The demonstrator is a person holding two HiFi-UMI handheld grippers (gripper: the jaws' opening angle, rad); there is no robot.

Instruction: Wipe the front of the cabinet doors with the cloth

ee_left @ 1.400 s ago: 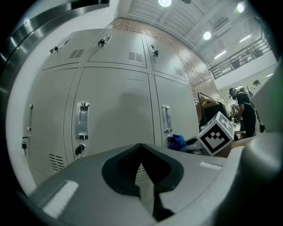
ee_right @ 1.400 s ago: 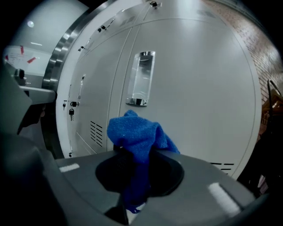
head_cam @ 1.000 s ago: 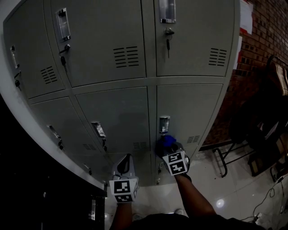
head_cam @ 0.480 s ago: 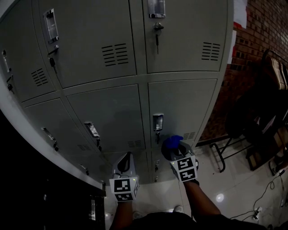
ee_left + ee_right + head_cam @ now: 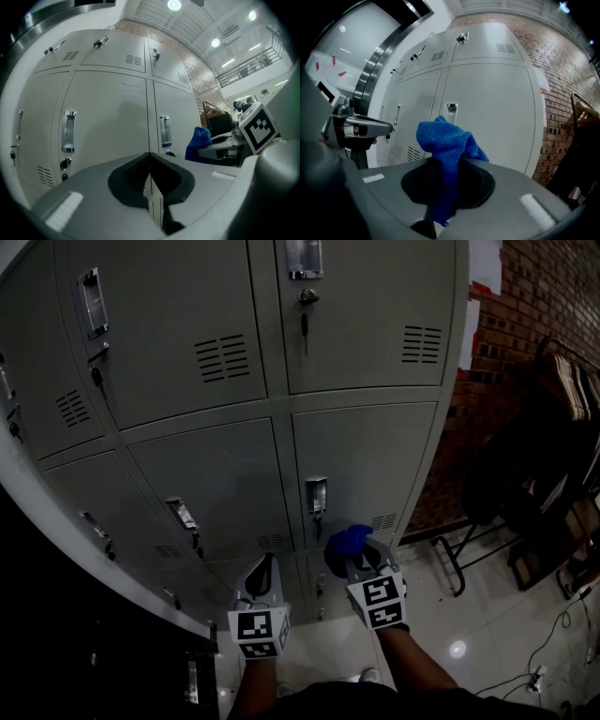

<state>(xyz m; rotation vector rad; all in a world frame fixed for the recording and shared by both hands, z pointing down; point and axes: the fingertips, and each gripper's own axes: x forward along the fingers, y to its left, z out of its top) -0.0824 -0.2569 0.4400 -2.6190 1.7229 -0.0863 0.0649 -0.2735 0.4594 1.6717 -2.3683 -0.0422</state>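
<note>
Grey metal locker doors [image 5: 361, 456] fill the wall ahead, each with a chrome handle [image 5: 316, 495] and a key lock. A blue cloth [image 5: 348, 540] [image 5: 445, 143] is bunched between the jaws of my right gripper [image 5: 361, 554] [image 5: 443, 173], which is shut on it and held just off the lower right door [image 5: 492, 112]. My left gripper [image 5: 263, 576] [image 5: 150, 180] is shut with nothing in it, pointing at the seam between two lower doors [image 5: 105, 117]. The cloth [image 5: 198, 143] also shows at the right of the left gripper view.
A brick wall [image 5: 553, 296] stands to the right of the lockers. A dark folding chair and stand [image 5: 525, 512] sit on the glossy white floor [image 5: 487, 634] at right. Cables [image 5: 562, 652] lie on the floor at the lower right.
My right gripper with the cloth has drifted from beside the lower door's handle down and right, then slightly back left. The view has shifted left across the lockers. The left gripper stays put.
</note>
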